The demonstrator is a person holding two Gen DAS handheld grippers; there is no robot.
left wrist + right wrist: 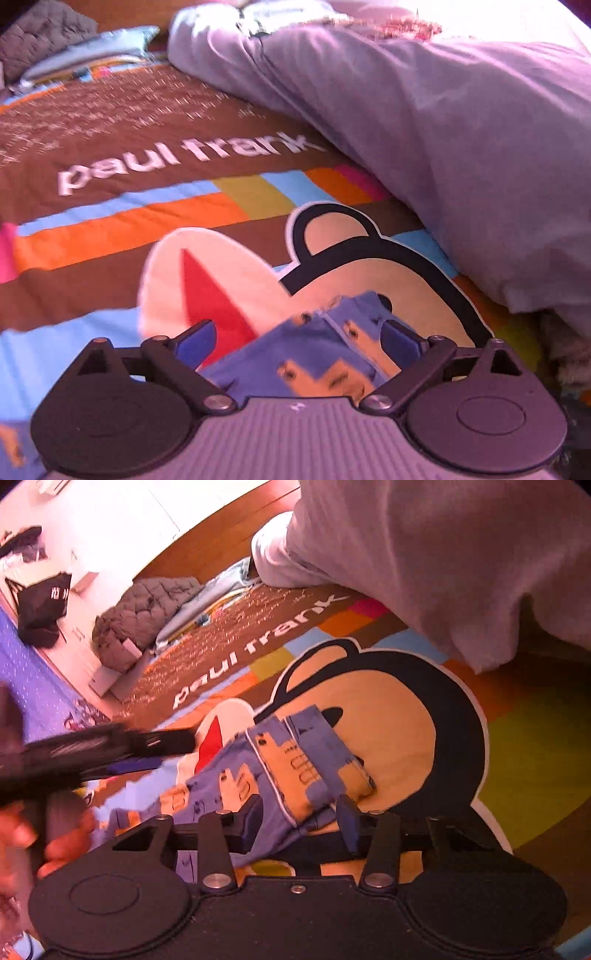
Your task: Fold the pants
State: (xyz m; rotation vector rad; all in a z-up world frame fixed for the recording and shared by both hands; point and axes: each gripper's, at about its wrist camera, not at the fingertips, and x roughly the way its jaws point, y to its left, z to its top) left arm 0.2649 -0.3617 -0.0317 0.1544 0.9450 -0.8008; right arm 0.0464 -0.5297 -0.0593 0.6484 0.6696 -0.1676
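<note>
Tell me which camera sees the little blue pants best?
The right wrist camera: the folded pants lie whole on the bedspread there. The left wrist camera catches only part of the pants, half hidden behind its own tool.

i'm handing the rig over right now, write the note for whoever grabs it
Left gripper: jaws wide open, the blue and orange patterned pants lie between them, not pinched.
Right gripper: jaws partly open, astride the near fold of the pants, pads not pressing.
Pants lie bunched in a compact folded bundle on the cartoon bedspread, beside the grey duvet.
Done: pants folded up and let go.
Left: check the bundle, which looks uneven; tidy or refold if needed.
</note>
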